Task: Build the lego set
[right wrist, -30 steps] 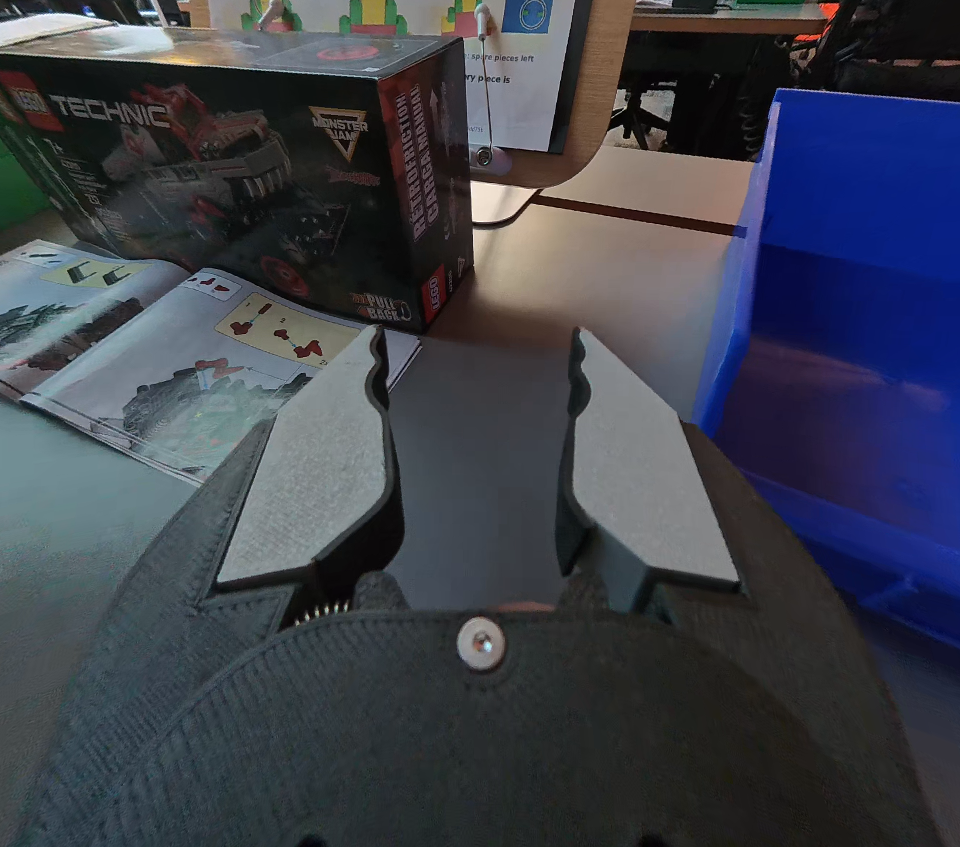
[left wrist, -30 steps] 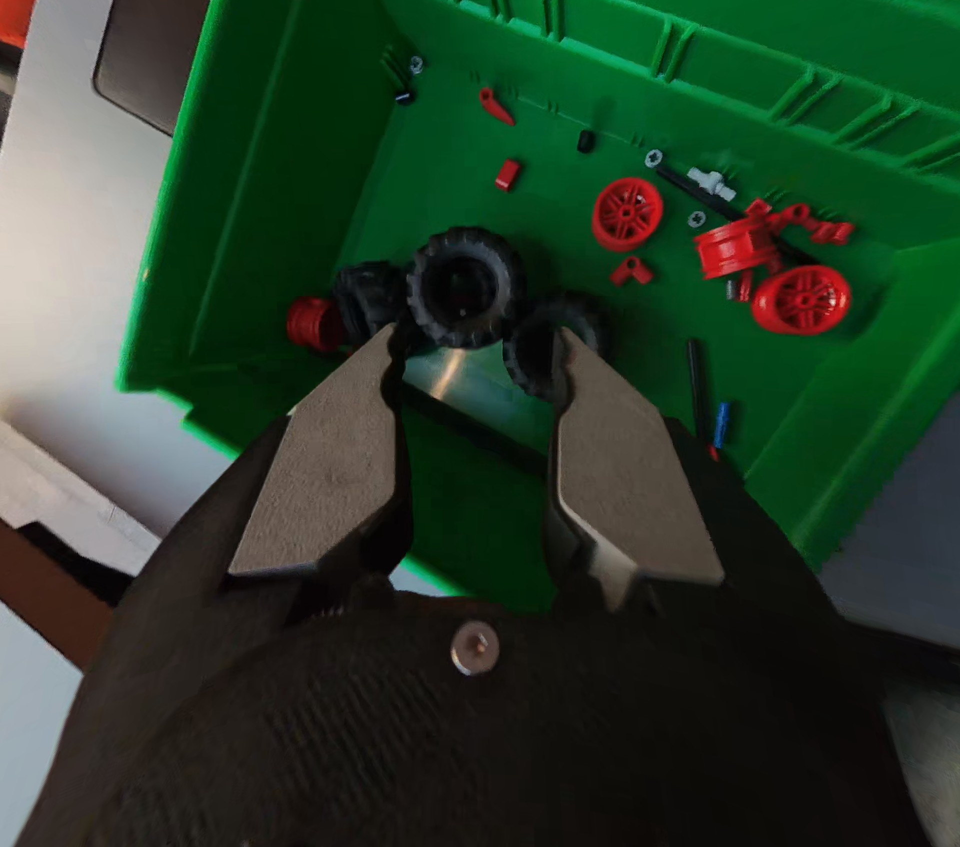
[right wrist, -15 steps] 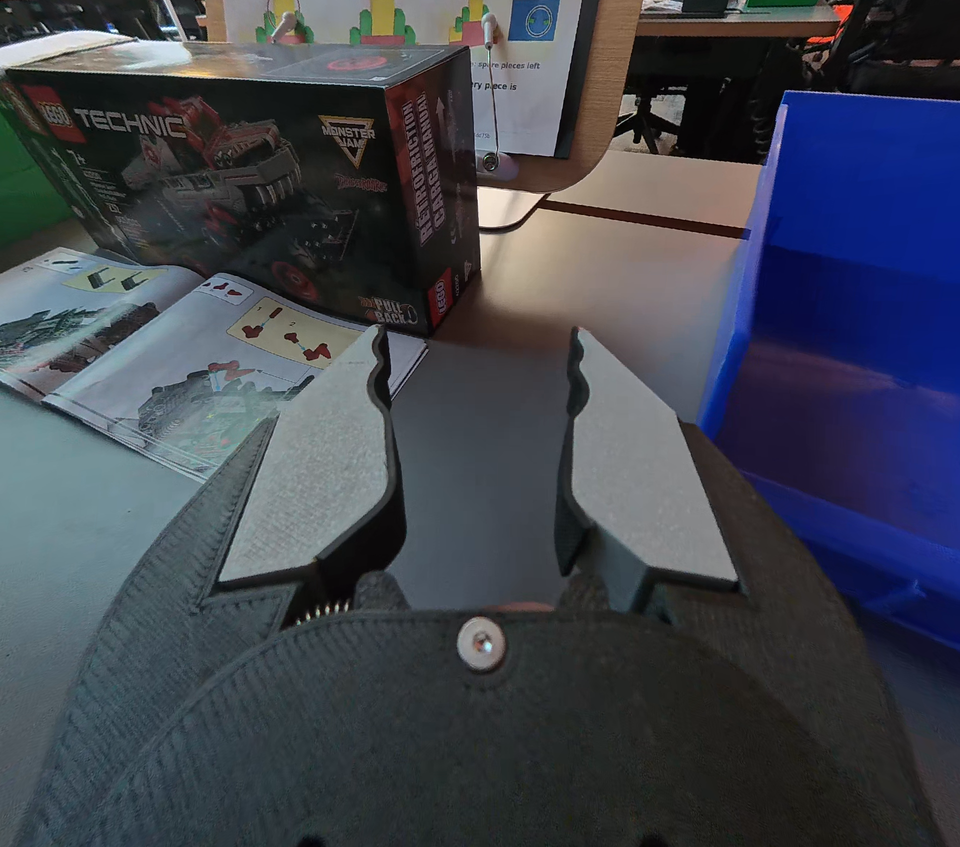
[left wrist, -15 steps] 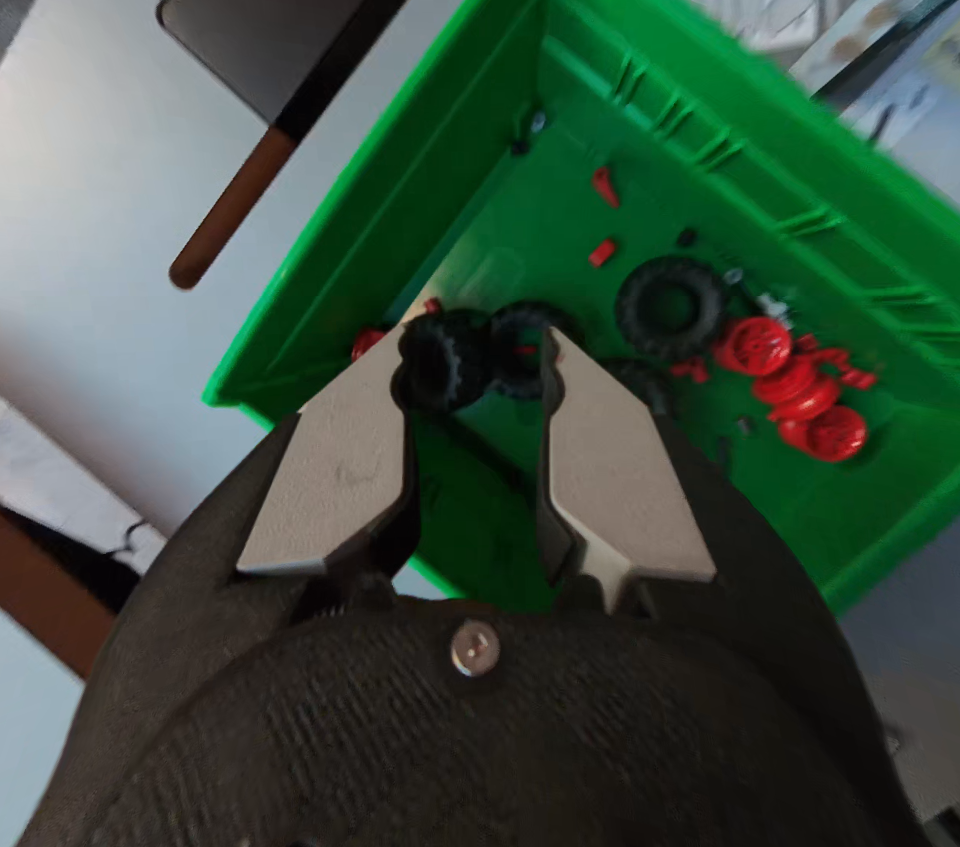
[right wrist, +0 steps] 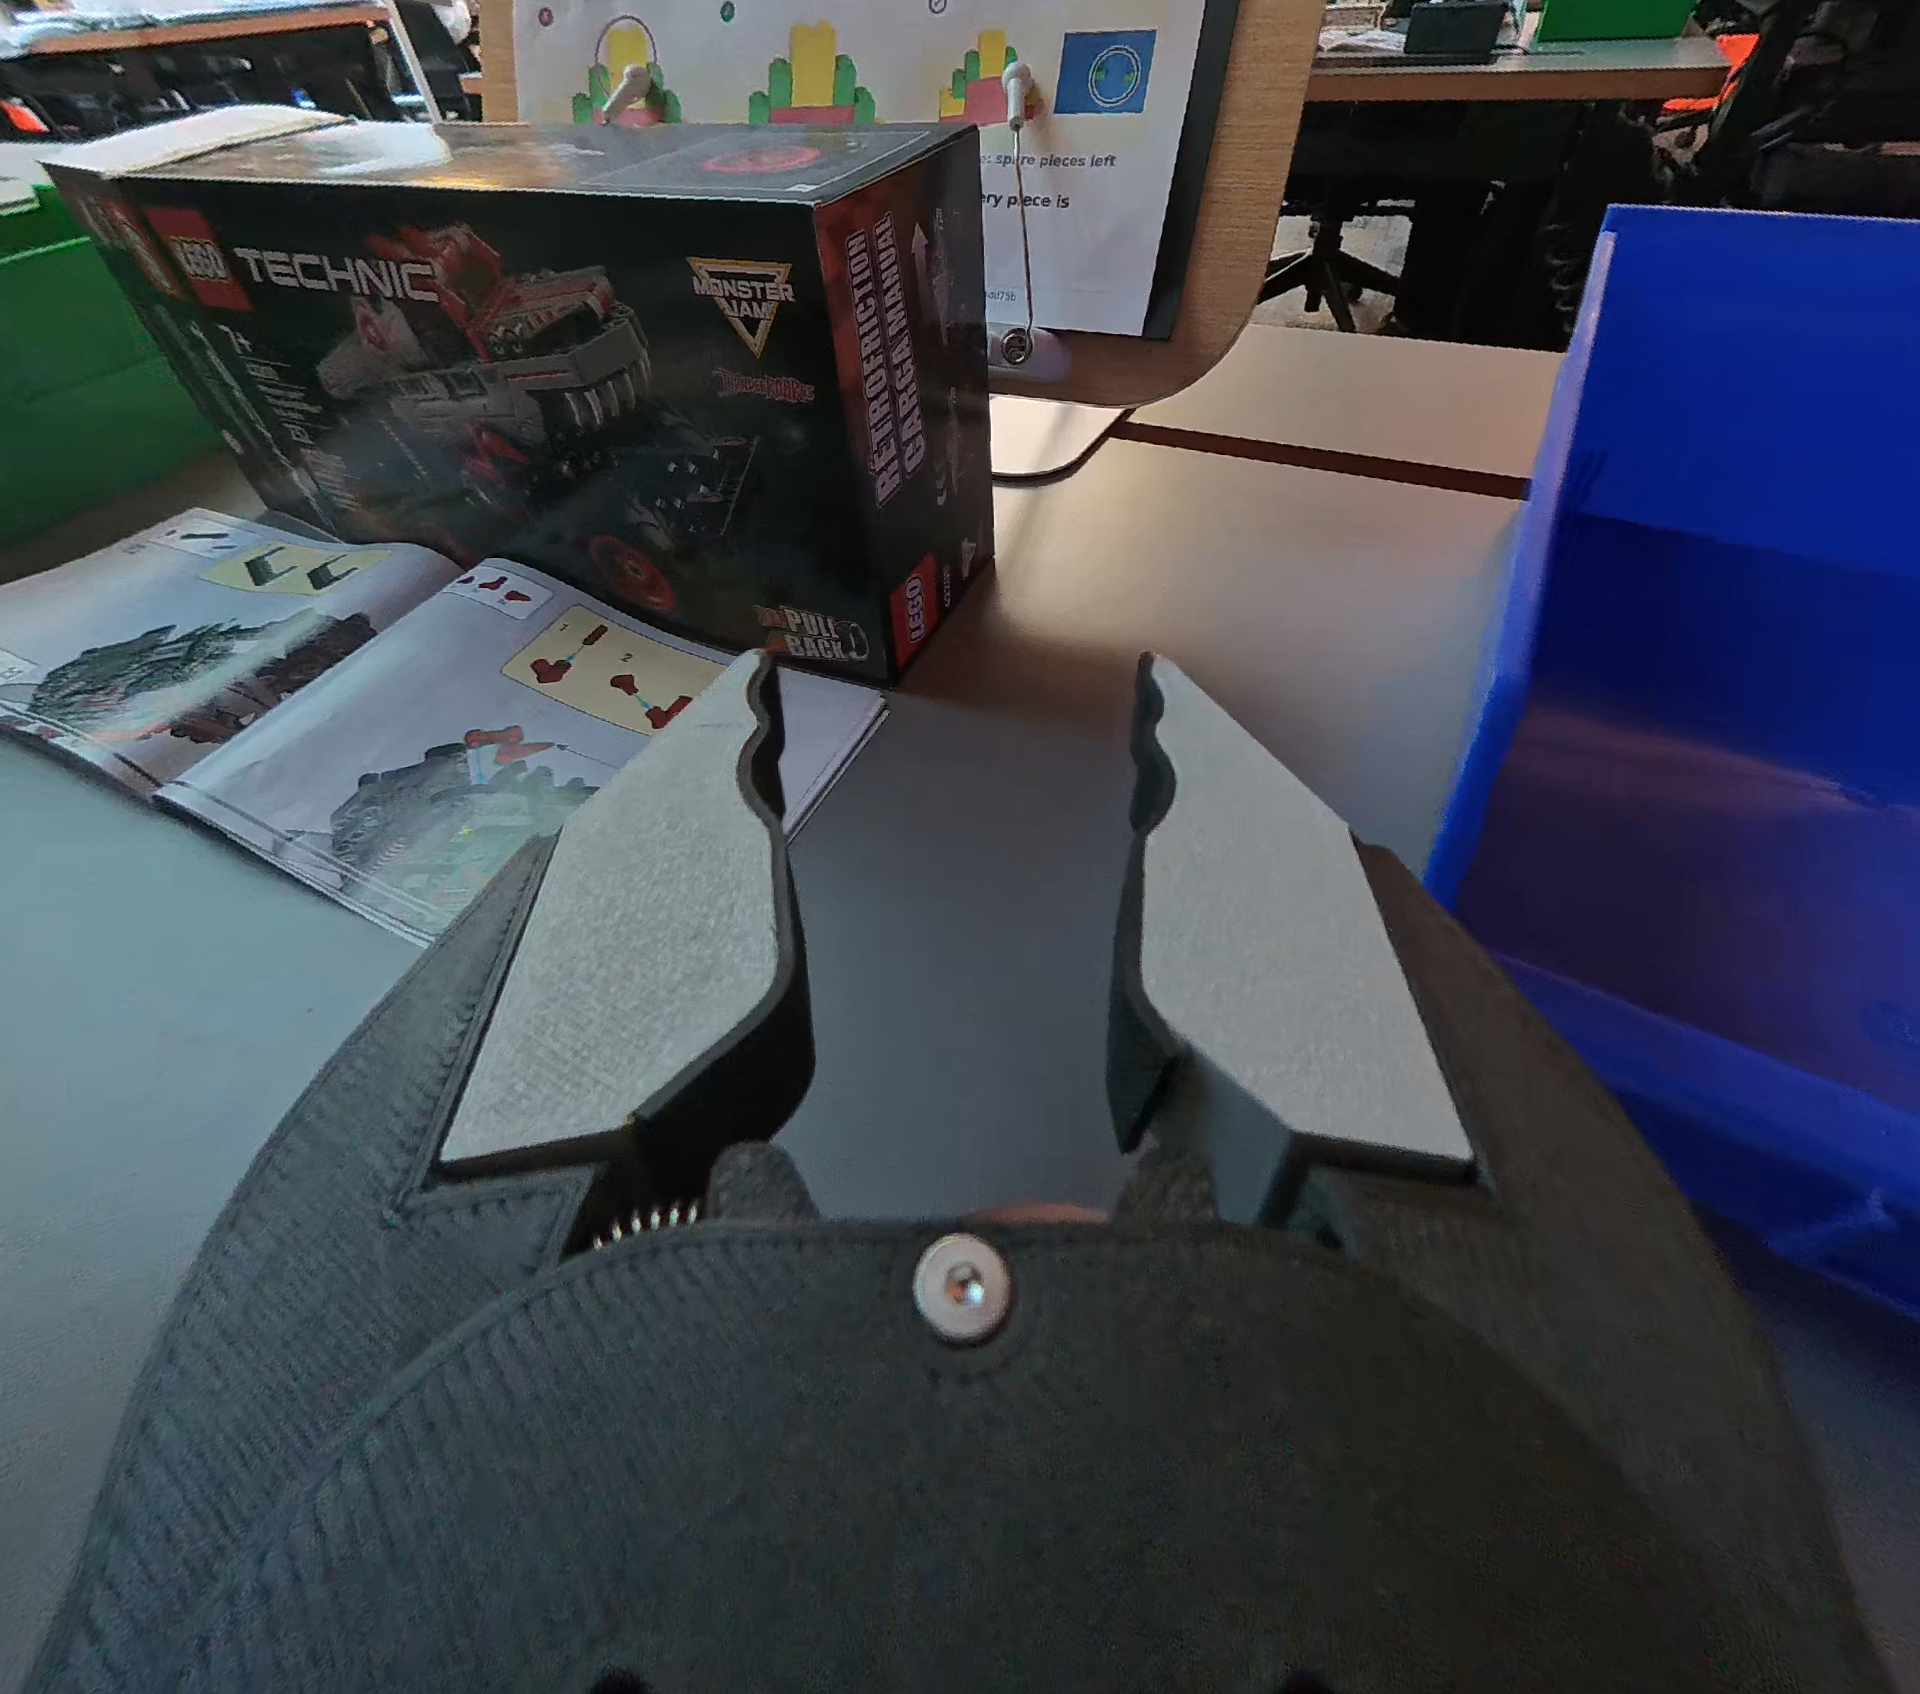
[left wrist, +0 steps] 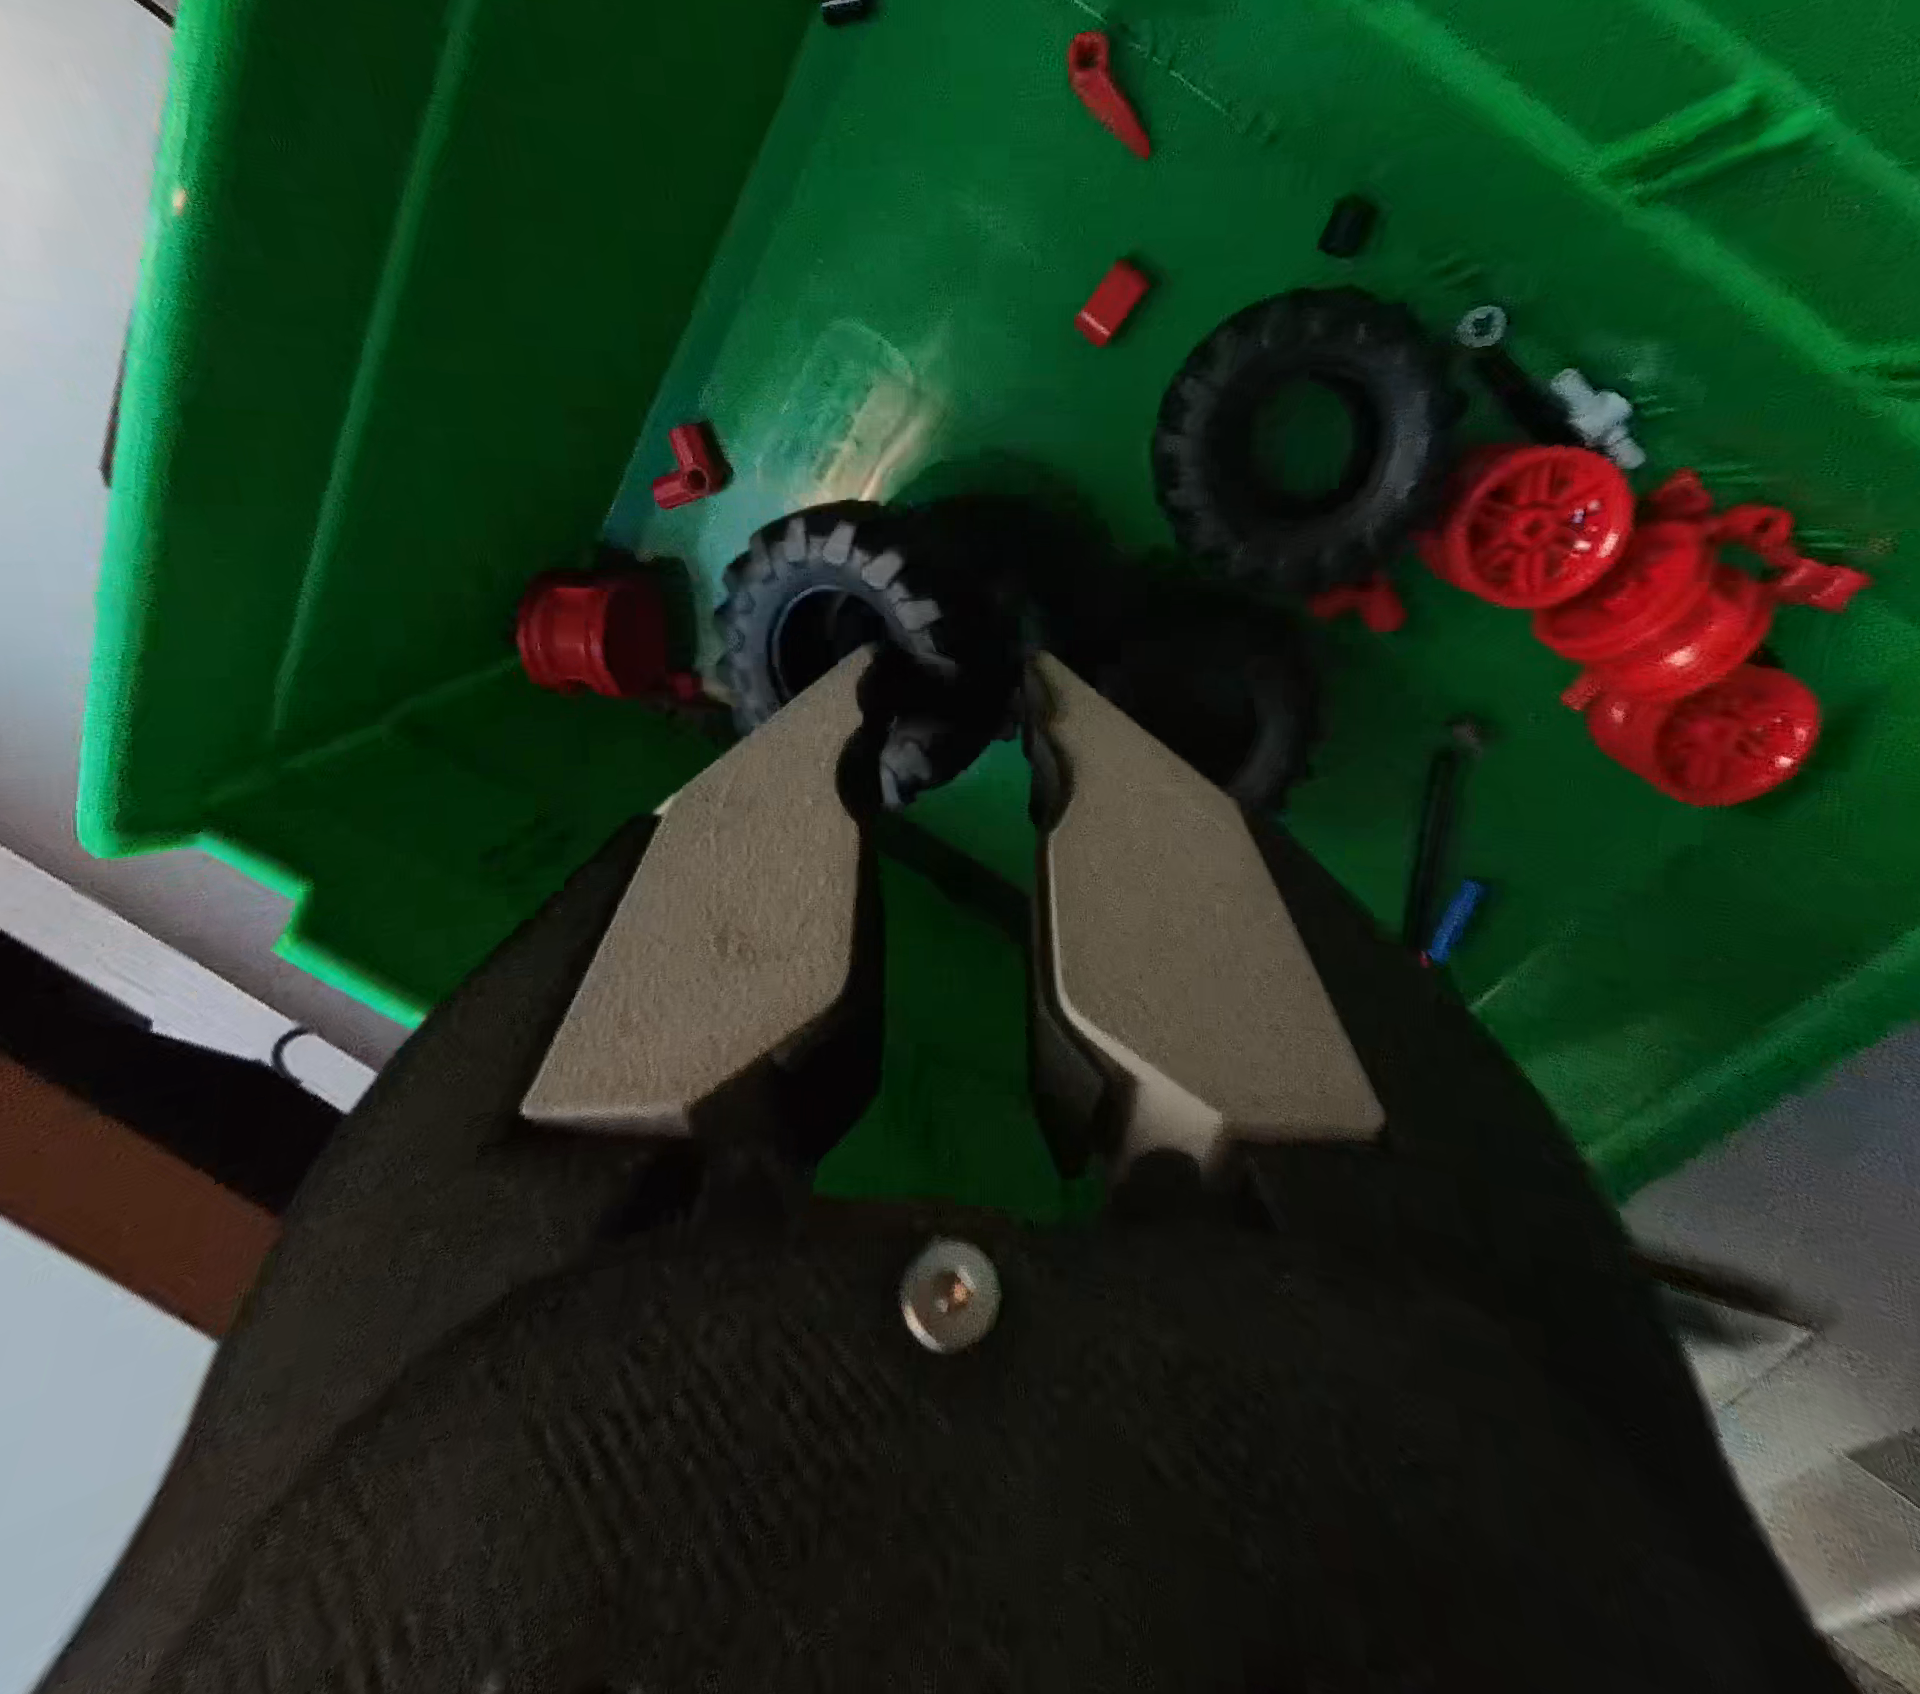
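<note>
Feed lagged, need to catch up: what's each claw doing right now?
Left claw: closed on a black tire in the green bin.
Right claw: open, holding nothing, above the table.

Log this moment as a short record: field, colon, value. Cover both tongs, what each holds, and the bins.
left tongs: closed on a black tyre, over the green bin
right tongs: open, empty, above the table
green bin contents: more tyres, red wheels, small red and black pieces
blue bin: right of the right tongs; the visible inside is bare
booklet: open, in front of the set box
</note>
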`<action>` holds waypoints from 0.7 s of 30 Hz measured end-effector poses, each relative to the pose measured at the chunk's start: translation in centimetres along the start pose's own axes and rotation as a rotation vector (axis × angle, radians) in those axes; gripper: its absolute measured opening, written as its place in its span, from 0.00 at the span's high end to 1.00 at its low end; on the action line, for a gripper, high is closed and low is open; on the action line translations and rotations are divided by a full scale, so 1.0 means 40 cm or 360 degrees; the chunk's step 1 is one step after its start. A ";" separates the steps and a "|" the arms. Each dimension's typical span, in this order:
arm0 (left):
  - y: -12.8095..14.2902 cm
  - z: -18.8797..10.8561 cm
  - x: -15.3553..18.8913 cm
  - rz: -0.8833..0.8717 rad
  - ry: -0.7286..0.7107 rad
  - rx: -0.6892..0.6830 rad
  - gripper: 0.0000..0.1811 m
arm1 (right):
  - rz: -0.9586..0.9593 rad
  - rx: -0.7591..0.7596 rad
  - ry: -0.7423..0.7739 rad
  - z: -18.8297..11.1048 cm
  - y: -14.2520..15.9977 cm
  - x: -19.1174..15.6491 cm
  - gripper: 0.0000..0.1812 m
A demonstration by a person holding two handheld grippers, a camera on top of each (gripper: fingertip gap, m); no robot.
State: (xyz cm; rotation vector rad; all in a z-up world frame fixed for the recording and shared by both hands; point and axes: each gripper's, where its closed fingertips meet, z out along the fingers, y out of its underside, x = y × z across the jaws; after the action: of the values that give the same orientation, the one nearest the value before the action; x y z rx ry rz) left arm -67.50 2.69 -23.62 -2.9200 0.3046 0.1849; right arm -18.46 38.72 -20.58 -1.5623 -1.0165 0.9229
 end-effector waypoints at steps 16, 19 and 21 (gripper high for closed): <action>0.033 -0.307 0.308 -0.0129 -0.0251 0.0783 0.74 | -0.0045 0.0024 -0.0228 -0.002 -0.006 -0.069 0.64; 0.018 -0.304 0.476 -0.0088 -0.0005 0.0986 0.75 | -0.0046 0.0025 -0.0260 -0.003 -0.006 -0.079 0.64; 0.009 -0.280 0.579 -0.0088 0.0185 0.1068 0.76 | -0.0049 0.0030 -0.0274 -0.004 -0.007 -0.084 0.64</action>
State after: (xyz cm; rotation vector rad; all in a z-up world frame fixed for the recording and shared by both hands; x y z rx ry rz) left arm -43.95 -4.45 -16.13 -2.2714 0.2426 -0.0855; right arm -19.52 35.58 -20.03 -1.4665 -1.1459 1.0568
